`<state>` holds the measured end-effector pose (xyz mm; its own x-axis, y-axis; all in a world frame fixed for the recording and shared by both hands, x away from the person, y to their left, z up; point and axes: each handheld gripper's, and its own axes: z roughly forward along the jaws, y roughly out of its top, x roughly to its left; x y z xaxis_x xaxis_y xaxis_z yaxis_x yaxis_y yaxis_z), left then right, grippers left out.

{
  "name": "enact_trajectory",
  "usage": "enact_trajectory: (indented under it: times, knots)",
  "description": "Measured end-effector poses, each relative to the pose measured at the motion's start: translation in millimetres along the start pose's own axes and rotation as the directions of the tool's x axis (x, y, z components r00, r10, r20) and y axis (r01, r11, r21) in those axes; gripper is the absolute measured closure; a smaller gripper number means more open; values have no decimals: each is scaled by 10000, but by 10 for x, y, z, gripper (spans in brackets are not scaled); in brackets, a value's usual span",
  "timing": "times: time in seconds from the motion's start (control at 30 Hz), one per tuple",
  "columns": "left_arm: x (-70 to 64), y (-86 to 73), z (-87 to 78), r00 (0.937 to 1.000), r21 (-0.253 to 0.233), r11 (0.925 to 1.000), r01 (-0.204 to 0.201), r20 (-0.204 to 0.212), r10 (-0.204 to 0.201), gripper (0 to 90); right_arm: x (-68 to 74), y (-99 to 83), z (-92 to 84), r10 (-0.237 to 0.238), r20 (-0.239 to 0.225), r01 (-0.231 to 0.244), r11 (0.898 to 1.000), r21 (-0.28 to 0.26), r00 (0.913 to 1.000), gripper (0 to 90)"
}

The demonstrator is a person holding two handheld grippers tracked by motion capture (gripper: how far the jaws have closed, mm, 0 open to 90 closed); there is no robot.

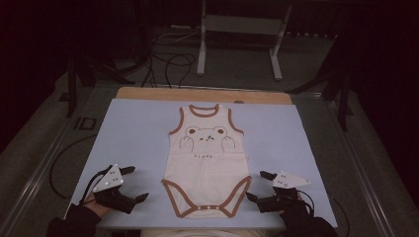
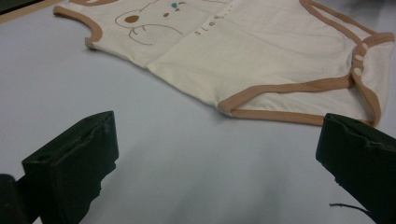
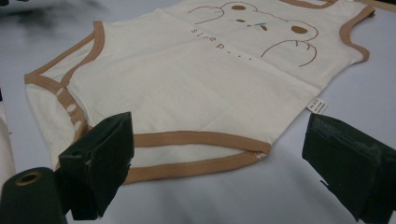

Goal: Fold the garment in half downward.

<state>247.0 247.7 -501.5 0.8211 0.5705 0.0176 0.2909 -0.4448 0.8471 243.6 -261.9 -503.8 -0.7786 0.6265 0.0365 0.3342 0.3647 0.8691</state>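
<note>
The left claw (image 1: pixel 134 183) rests on the pale blue worktop (image 1: pixel 138 128) with its jaws spread wide and nothing between them, near the bodysuit's left leg opening. The cream bodysuit (image 1: pixel 207 163) with brown trim lies flat at the worktop's middle, neck away from the person. The right claw (image 1: pixel 259 185) stands equally open and empty, just beside the other leg opening.

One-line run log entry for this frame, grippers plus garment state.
left gripper: open, beside bodysuit | right gripper: open, beside bodysuit | bodysuit: flat, face up on blue mat, untouched
</note>
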Motion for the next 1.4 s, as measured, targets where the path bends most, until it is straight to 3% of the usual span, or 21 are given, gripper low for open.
enact_trajectory:
  times: [0.17, 0.37, 0.5, 0.7, 0.87, 1.1, 1.27, 1.4]
  knots:
    - [-2, -1, -1, 10000, 44, 10000, -9, 5, 9, 1, 30, 6, 18, -153, -116, 154, 9998, 103, 9998, 93]
    - [-19, 21, -14, 10000, 81, 10000, -17, 69, 17, 1, 25, 25, 12, 9, -202, -7, 10000, 99, 9998, 93]
    - [-38, 86, -35, 9998, -38, 10000, -29, 206, 30, 0, 63, 106, -28, 289, -480, -287, 9996, 60, 9984, 92]
    - [-61, 242, -114, 9989, -103, 9999, -126, 461, 130, 0, 151, 300, -74, 17, -618, -15, 10000, 46, 9981, 93]
    - [-51, 413, -163, 9979, -16, 9993, -366, 538, 366, 0, 154, 524, -129, -281, -435, 281, 9996, -17, 9987, 93]
    - [74, 669, -198, 9979, 87, 9992, -399, 513, 394, 0, 50, 848, -207, -557, 33, 558, 9982, -204, 9984, 93]
    - [153, 850, -192, 9977, 64, 9986, -534, 418, 531, 1, -68, 1061, -215, -570, 480, 581, 9981, -220, 9972, 93]
    - [223, 950, -142, 9979, 176, 9984, -535, 368, 528, 1, -174, 1154, -162, -374, 518, 387, 9990, -245, 9980, 93]
